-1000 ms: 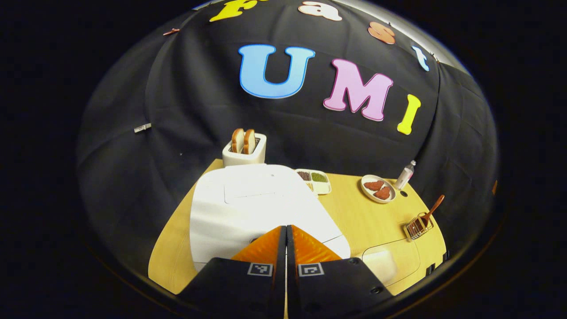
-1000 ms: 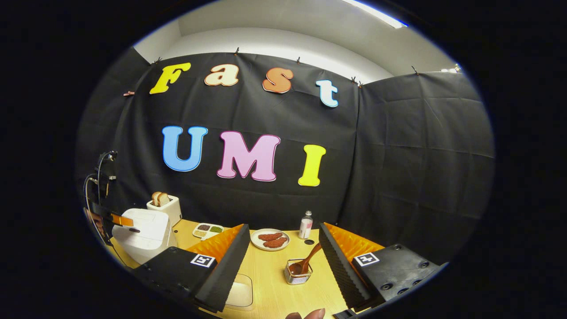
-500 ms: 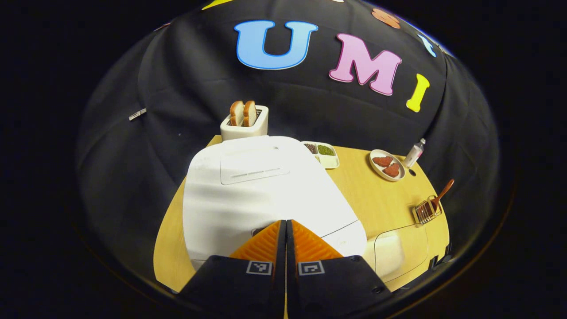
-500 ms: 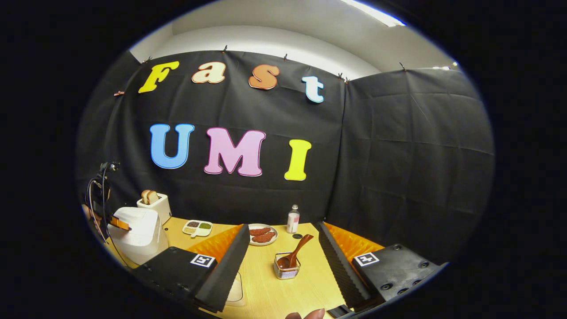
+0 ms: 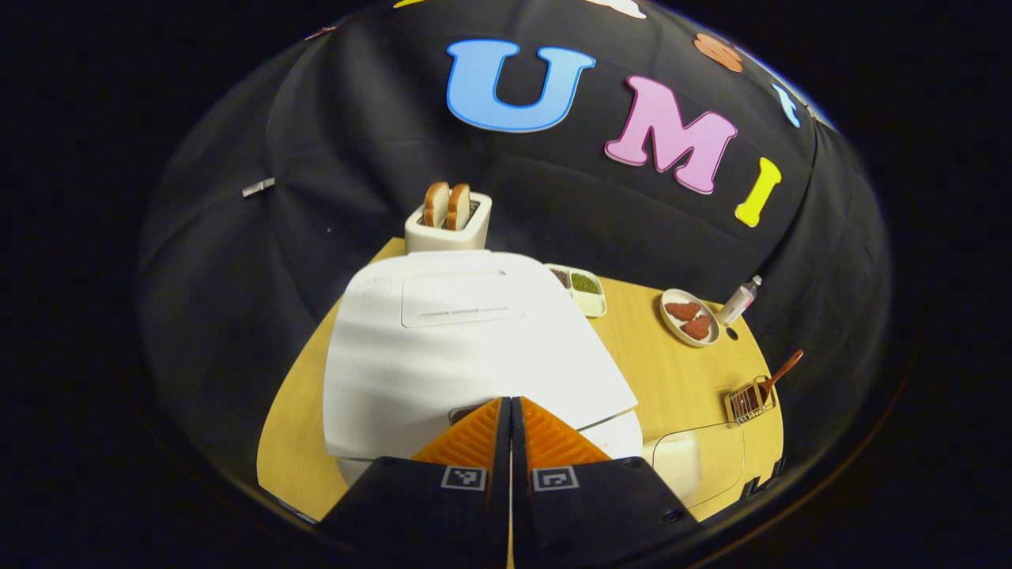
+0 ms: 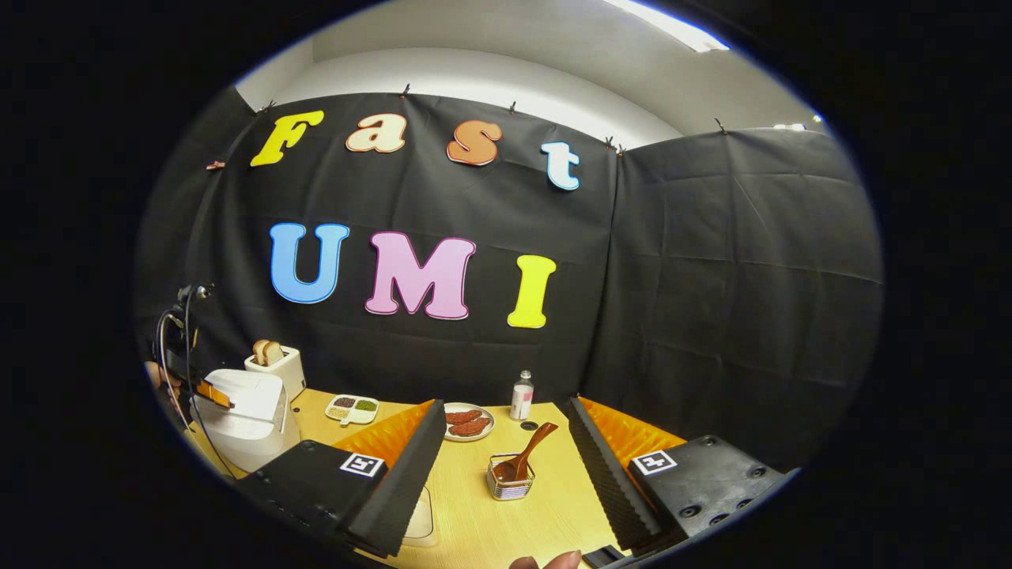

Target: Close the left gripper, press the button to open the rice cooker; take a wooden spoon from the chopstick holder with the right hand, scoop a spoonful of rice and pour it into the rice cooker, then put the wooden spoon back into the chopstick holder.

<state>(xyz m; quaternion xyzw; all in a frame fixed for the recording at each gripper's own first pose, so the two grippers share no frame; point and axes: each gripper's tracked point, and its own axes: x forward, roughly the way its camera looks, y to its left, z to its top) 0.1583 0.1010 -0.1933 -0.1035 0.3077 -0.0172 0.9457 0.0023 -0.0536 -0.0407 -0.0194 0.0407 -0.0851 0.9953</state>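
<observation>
A white rice cooker (image 5: 466,356) stands at the table's left. Its lid sits slightly raised, with a gap along the front edge. My left gripper (image 5: 510,403) is shut with nothing in it, its tips at the front of the lid by the button; in the right gripper view the left gripper (image 6: 212,392) shows small at the rice cooker (image 6: 249,415). A wooden spoon (image 6: 528,452) leans in the wire chopstick holder (image 6: 510,484). My right gripper (image 6: 506,407) is open, held short of the holder and above it. In the left gripper view the spoon (image 5: 779,371) stands far right.
A toaster (image 5: 448,225) with two bread slices stands behind the cooker. A divided tray of grains (image 5: 581,288), a plate of meat (image 5: 690,318) and a small bottle (image 5: 739,299) line the back. A clear box with white contents (image 5: 696,466) sits near the front edge.
The cooker's lid has popped up a little under the shut left gripper. The right gripper has drifted closer to the chopstick holder, staying open.
</observation>
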